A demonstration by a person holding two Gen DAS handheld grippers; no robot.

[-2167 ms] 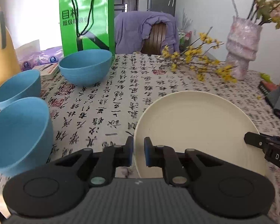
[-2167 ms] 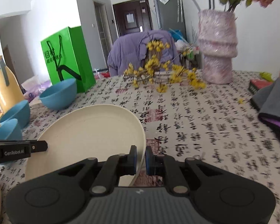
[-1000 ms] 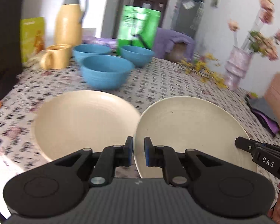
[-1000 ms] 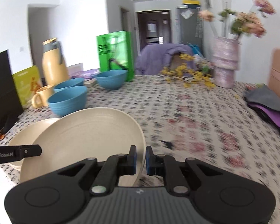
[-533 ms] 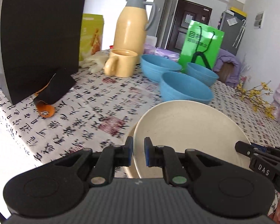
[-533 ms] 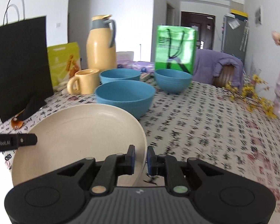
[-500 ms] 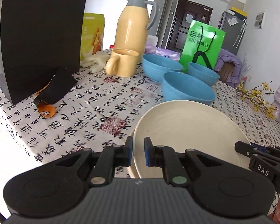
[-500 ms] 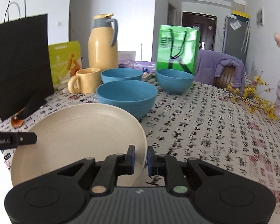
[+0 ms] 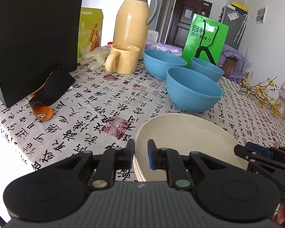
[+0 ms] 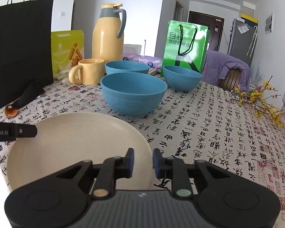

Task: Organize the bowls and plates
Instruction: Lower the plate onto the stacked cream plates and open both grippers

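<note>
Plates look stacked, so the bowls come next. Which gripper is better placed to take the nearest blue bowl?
Probably the right gripper: its jaws are opening off the top plate, and the nearest blue bowl sits straight ahead. The left gripper is shut on that plate's rim.

Plate stack [image 9: 190, 133] nearest; 3 bowls [image 9: 193, 90] behind; mug [image 9: 125, 58], jug [image 9: 132, 17] behind-left.

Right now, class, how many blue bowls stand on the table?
3. One bowl sits nearest, just beyond the plates; one is behind it beside the mug; one stands before the green bag. None seem hidden.
</note>
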